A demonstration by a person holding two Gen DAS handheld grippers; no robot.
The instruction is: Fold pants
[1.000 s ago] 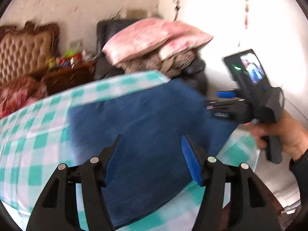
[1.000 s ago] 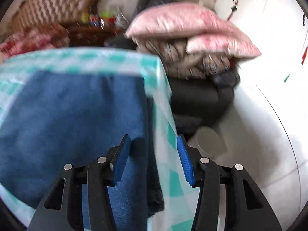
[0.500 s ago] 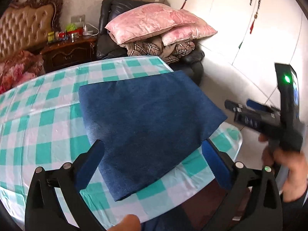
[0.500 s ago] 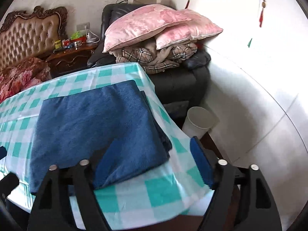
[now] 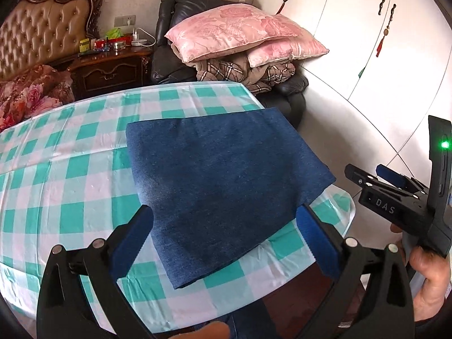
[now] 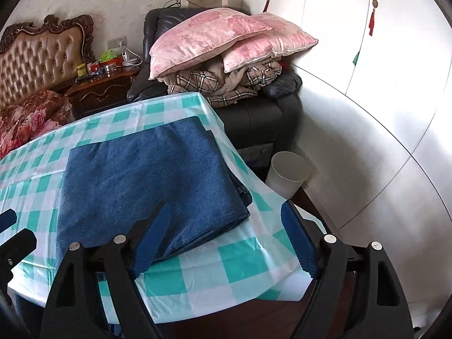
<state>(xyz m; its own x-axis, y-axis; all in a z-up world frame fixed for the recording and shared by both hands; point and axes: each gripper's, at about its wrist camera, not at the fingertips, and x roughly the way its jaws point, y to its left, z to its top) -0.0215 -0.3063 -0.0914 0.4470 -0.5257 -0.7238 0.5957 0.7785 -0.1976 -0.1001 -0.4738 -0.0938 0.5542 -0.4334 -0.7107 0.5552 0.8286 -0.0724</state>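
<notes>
Pants (image 5: pixel 223 186): folded flat on the bench (image 5: pixel 70 169), edge near 3 o'clock.
Left gripper (image 5: pixel 226 240): fingers just opened wide, empty.
Right gripper (image 6: pixel 223 243): same, empty.
Risk: a bump could slide them off.

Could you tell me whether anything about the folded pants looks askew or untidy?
Nothing much: the folded pants lie flat on the checked tablecloth. Only the lower layers poke out slightly at the right edge.
</notes>
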